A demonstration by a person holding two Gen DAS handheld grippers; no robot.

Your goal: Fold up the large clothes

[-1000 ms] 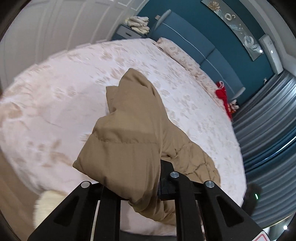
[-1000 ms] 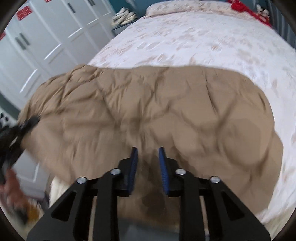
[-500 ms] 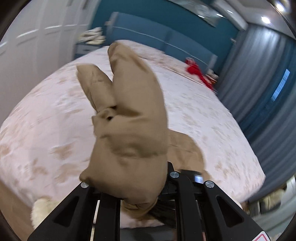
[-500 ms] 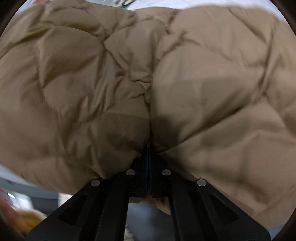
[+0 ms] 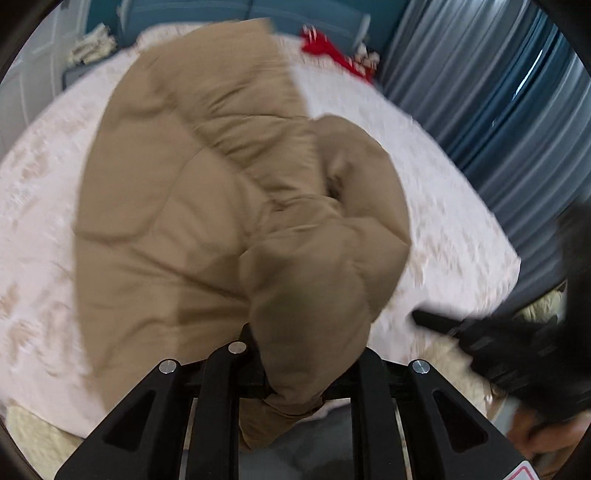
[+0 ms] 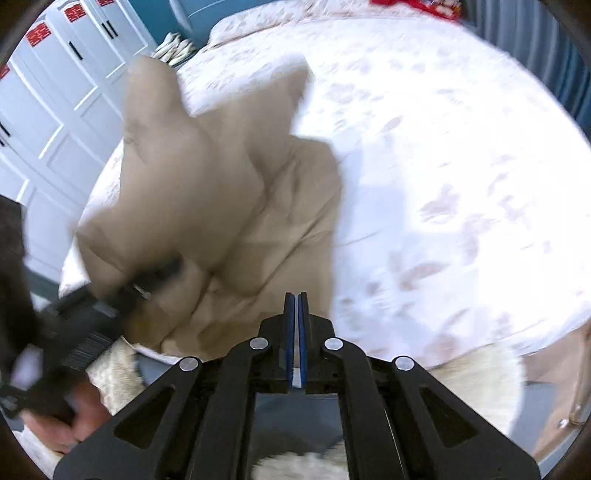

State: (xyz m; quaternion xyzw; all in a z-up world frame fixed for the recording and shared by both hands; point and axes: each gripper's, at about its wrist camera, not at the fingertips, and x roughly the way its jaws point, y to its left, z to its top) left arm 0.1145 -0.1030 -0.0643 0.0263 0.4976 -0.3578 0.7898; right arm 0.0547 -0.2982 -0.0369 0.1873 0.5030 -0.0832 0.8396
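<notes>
Red paper decals (image 6: 38, 34) on the white wardrobe doors (image 6: 62, 110) look like the Chinese double-happiness character 囍, though blur softens them. No other text, brand or number is legible in either view.

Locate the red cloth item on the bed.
The red cloth item lies at the far head end of the pale floral bedspread, beyond the tan padded jacket, beside the blue-grey curtains.

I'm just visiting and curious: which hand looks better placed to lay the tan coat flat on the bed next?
Probably the left. The left gripper is clamped on the tan coat, while the right gripper is shut on nothing, beside it.
</notes>
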